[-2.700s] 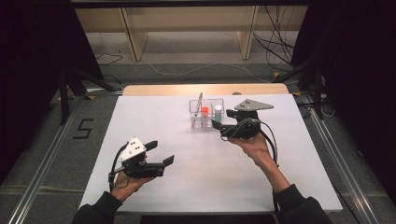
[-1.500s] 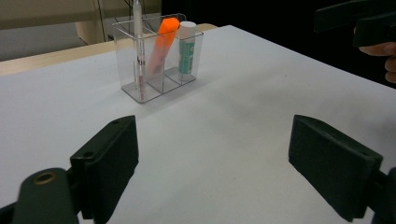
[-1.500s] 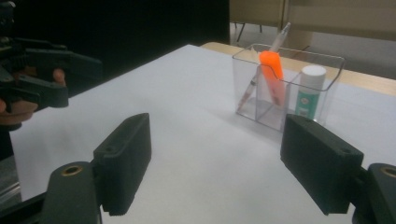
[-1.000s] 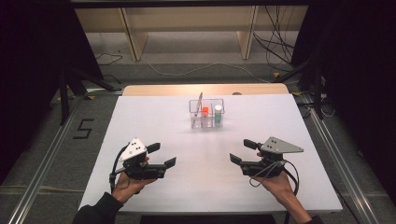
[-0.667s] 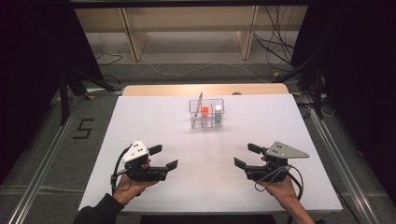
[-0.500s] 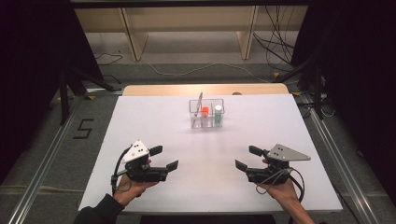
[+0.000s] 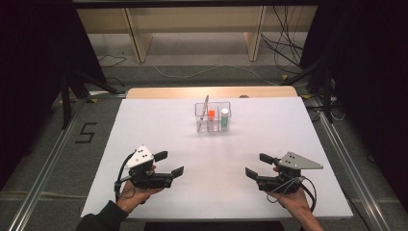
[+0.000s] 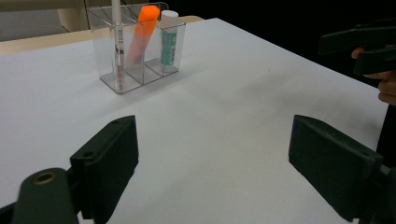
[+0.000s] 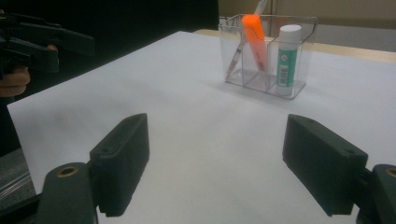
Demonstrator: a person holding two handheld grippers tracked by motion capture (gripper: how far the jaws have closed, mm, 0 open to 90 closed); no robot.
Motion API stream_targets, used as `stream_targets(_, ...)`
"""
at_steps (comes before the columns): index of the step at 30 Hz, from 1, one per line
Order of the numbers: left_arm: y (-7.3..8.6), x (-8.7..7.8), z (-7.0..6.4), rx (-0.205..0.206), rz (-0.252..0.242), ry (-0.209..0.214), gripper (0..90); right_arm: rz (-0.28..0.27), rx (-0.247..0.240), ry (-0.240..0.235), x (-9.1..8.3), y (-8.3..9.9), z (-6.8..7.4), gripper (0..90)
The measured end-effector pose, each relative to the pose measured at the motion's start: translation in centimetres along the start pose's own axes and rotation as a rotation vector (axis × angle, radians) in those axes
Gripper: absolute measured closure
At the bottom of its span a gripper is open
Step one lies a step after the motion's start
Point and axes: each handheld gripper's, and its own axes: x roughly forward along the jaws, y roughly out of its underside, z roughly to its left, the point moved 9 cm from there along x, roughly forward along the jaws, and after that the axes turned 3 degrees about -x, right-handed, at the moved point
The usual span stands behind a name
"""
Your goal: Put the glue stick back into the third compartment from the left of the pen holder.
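Note:
A clear three-compartment holder (image 7: 212, 116) (image 8: 135, 42) (image 9: 267, 49) stands at the far middle of the white table. It holds a pen (image 7: 205, 104) (image 8: 116, 37), an orange highlighter (image 7: 211, 115) (image 8: 143, 28) (image 9: 254, 35) and a white-capped green glue stick (image 7: 224, 118) (image 8: 168, 37) (image 9: 286, 53), one per compartment. My left gripper (image 7: 170, 163) (image 8: 212, 163) rests open and empty at the near left. My right gripper (image 7: 256, 165) (image 9: 219, 163) is open and empty at the near right. Each points inward toward the other.
The white table top (image 7: 216, 149) has a wooden strip (image 7: 211, 92) along its far edge. Metal rails (image 7: 43, 173) run on the floor at both sides, with cables (image 7: 288, 53) and shelf legs behind the table.
My right gripper has drawn back from beside the holder to the near right of the table, then settled slightly lower. The left gripper has stayed put.

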Motion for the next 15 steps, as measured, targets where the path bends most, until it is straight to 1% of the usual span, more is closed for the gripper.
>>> stream_targets(6, -0.14, -0.1, 0.18, -0.007, -0.009, -0.004, 15.4, 0.005, 0.007, -0.002, 0.02, 0.06, 0.02, 23.7)
stream_targets(15, -0.21, -0.12, 0.26, -0.005, -0.011, -0.007, 15.4, 0.008, 0.005, 0.0, 0.08, 0.13, -0.02, 23.7)
